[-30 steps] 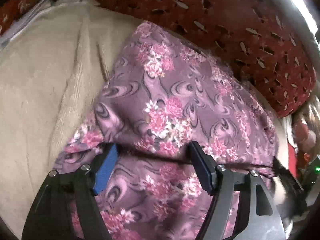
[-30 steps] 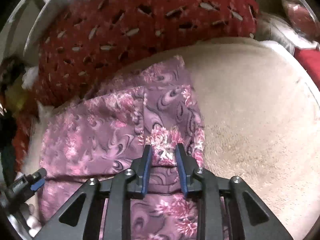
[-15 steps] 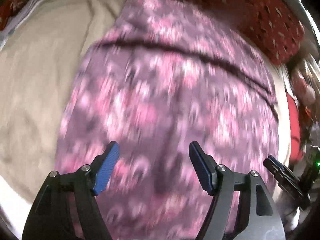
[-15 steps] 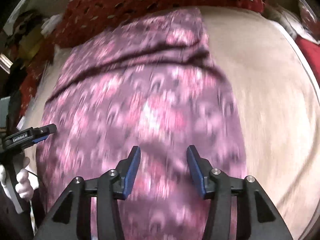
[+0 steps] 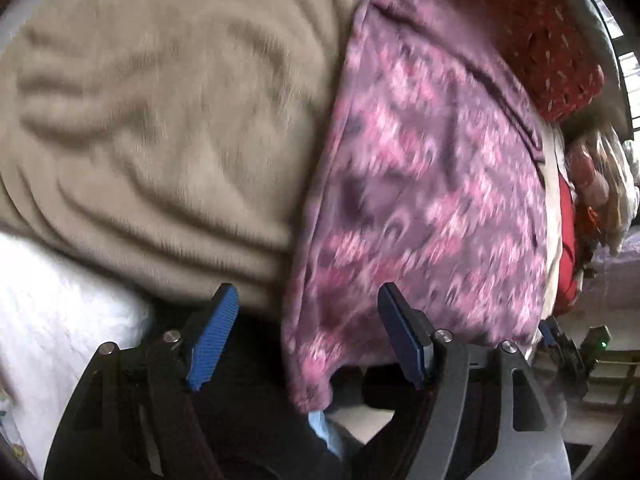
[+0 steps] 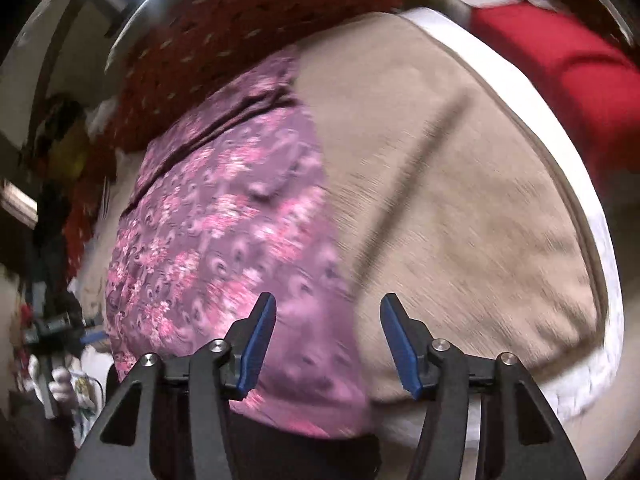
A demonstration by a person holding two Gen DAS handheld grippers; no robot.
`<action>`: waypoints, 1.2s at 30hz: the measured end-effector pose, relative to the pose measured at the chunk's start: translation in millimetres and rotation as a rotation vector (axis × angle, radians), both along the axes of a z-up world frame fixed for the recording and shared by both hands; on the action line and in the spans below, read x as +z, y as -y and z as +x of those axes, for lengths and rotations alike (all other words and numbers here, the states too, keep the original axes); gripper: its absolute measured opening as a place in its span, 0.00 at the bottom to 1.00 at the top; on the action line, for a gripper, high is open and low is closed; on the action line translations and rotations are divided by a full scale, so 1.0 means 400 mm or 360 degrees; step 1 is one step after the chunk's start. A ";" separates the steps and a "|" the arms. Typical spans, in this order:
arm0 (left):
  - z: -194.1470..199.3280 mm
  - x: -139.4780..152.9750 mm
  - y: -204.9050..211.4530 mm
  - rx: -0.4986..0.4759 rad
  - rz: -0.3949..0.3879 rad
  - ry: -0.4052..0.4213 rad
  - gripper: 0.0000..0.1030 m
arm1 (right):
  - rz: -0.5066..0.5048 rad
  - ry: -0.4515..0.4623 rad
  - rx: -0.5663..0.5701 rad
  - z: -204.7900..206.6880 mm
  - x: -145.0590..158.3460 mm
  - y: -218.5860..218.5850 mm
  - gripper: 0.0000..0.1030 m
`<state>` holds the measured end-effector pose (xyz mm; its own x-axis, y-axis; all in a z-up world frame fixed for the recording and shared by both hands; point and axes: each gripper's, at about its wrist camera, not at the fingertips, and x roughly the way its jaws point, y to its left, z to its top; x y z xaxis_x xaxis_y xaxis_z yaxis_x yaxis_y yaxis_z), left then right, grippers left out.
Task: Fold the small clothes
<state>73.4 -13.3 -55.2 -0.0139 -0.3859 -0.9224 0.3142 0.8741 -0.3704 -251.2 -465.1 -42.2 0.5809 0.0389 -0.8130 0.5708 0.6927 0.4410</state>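
Note:
A purple garment with pink flowers (image 5: 420, 200) lies folded on a beige blanket (image 5: 160, 120). Its near left corner droops over the blanket's front edge, between the blue pads of my left gripper (image 5: 308, 336), which stands wide open and presses on nothing. In the right wrist view the garment (image 6: 224, 232) fills the left half, on the beige blanket (image 6: 460, 200). The jaws of my right gripper (image 6: 330, 344) are opening above the garment's near right edge, and the pads do not touch it. Each gripper shows small in the other's view: the right gripper (image 5: 560, 344) and the left gripper (image 6: 52, 328).
A dark red patterned cover (image 5: 520, 20) (image 6: 260, 20) lies behind the garment. A bright red cloth (image 6: 560, 72) sits at the far right. White bedding (image 5: 60, 320) (image 6: 600, 360) runs along the blanket's near edge, with dark fabric below the grippers.
The right gripper let go of the garment fold and its jaws spread. Both grippers drew back to the near edge and apart, the left to the left corner, the right to the right edge.

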 end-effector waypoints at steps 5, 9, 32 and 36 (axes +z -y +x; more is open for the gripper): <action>-0.045 -0.050 0.006 -0.0105 -0.0034 -0.0129 0.70 | 0.0260 0.0124 -0.0059 -0.059 -0.059 0.001 0.55; -0.068 -0.069 0.011 -0.0127 -0.0051 -0.0158 0.70 | 0.0363 0.0141 0.0046 -0.031 -0.099 -0.040 0.55; 0.010 0.154 -0.077 0.0004 -0.0755 -0.0173 0.02 | 0.0366 0.0700 0.0158 0.010 0.115 -0.067 0.11; 0.068 0.168 -0.061 0.0074 -0.0825 -0.0180 0.02 | 0.0415 0.0758 0.0139 0.041 0.124 -0.048 0.11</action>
